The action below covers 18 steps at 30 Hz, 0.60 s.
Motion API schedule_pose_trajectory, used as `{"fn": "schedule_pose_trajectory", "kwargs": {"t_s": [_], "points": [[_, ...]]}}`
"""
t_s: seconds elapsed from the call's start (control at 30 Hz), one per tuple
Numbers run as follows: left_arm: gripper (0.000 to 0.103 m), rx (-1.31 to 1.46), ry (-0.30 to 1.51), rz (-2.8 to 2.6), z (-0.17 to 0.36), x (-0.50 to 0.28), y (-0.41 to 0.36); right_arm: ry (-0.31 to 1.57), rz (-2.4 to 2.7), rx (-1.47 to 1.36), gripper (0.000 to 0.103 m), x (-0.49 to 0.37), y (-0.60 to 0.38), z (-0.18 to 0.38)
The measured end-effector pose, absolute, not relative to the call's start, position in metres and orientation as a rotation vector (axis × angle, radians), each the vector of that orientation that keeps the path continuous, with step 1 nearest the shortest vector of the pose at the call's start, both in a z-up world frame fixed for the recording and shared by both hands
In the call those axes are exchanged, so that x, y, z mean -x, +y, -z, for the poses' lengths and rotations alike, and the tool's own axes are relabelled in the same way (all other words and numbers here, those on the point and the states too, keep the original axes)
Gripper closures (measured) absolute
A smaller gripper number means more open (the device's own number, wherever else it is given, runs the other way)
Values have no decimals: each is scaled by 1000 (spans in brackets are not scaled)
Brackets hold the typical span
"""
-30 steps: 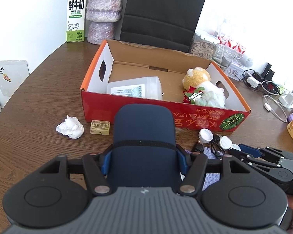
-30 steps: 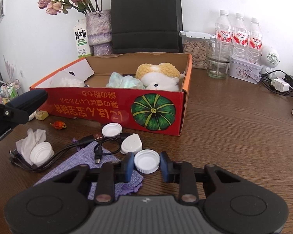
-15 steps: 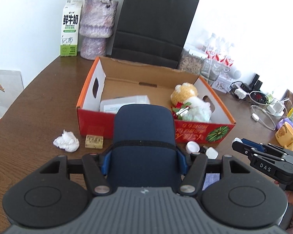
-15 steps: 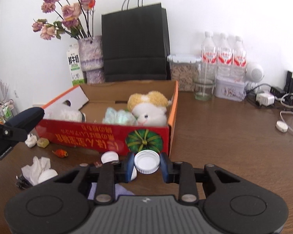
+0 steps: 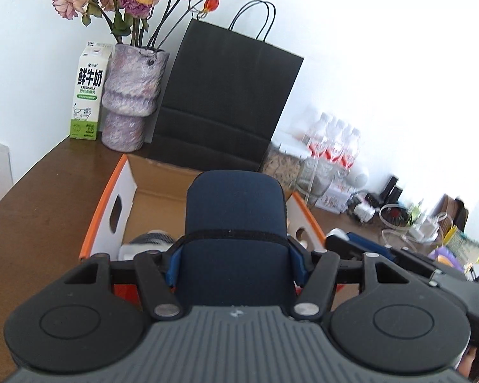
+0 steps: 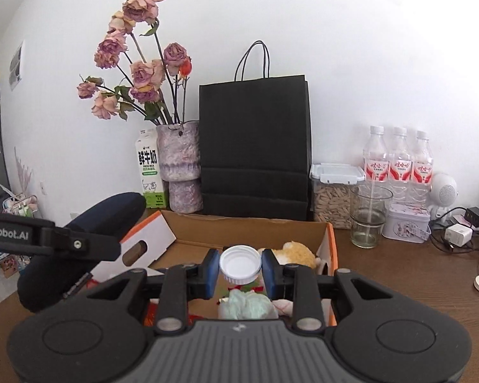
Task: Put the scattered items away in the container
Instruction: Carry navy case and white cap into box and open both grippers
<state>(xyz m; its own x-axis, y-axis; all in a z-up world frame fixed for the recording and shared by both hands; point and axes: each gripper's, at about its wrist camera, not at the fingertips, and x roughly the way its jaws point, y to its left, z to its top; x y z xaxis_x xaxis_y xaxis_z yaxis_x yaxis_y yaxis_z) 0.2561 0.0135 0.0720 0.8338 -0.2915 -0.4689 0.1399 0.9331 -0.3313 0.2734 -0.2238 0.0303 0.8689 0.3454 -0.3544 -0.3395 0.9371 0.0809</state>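
My left gripper [image 5: 234,261] is shut on a dark blue zip case [image 5: 236,214], held above the near edge of the open cardboard box [image 5: 110,204]. The case hides most of the box's inside in the left wrist view. My right gripper [image 6: 240,269] is shut on a white bottle cap [image 6: 240,264], raised over the same box [image 6: 330,249]. Below the cap lie a yellow plush toy [image 6: 298,253] and a pale green bundle [image 6: 247,306] in the box. In the right wrist view the left gripper and its blue case [image 6: 111,210] show at the left.
Behind the box stand a black paper bag [image 6: 255,146], a vase of dried roses [image 6: 178,162] and a milk carton [image 6: 148,169]. At the back right are water bottles [image 6: 397,156], a glass [image 6: 368,217], a jar, a tin and cables.
Both grippers have risen with their loads and tipped up. The table items in front of the box have dropped out of view. The cap and the case now hang over the box.
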Motion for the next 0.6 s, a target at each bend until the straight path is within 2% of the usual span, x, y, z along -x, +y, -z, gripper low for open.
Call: {"fn": "schedule_pose_trajectory", "kwargs": {"t_s": [0.6], "points": [[40, 337, 471, 170, -43, -357, 19, 394, -379, 4, 76, -363, -180, -2]]}}
